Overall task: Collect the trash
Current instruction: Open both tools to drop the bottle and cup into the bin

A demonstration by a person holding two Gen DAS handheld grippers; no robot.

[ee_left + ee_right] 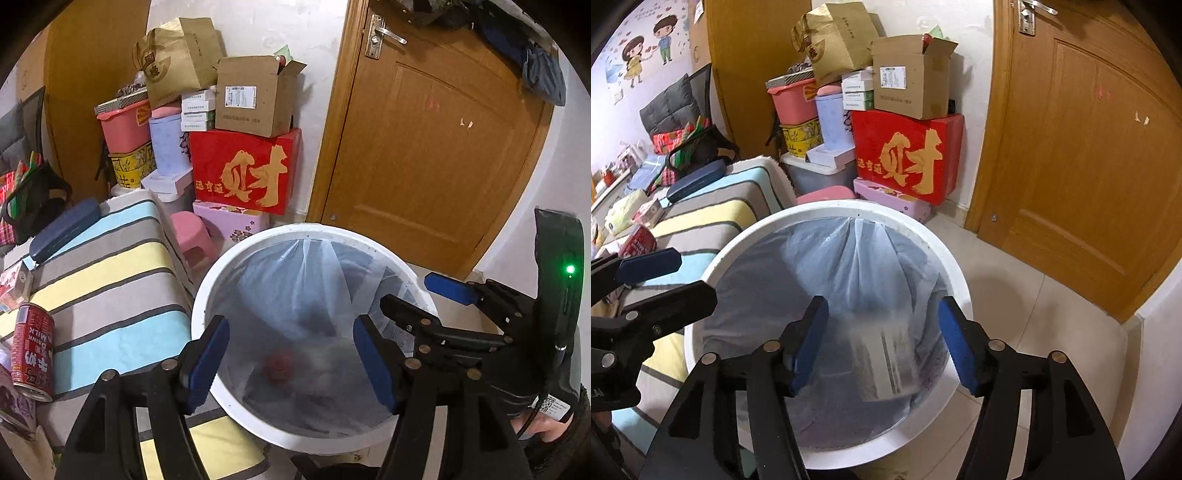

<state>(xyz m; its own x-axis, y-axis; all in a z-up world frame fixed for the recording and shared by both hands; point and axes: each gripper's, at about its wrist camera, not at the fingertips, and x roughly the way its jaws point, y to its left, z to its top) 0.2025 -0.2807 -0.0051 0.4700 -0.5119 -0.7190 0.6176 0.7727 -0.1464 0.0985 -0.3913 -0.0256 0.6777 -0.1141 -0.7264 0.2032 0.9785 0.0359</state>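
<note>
Inside the white bin (955, 273), a red crumpled scrap (279, 365) and a blurred upright carton (886, 363) are lying at six o'clock; both grippers (290, 354) (882, 345) are hovering, jaws wide, empty.

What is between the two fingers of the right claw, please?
Nothing is held there. The right wrist view shows the open right claw above the white bin, with a blurred white package inside the bin liner below.
</note>
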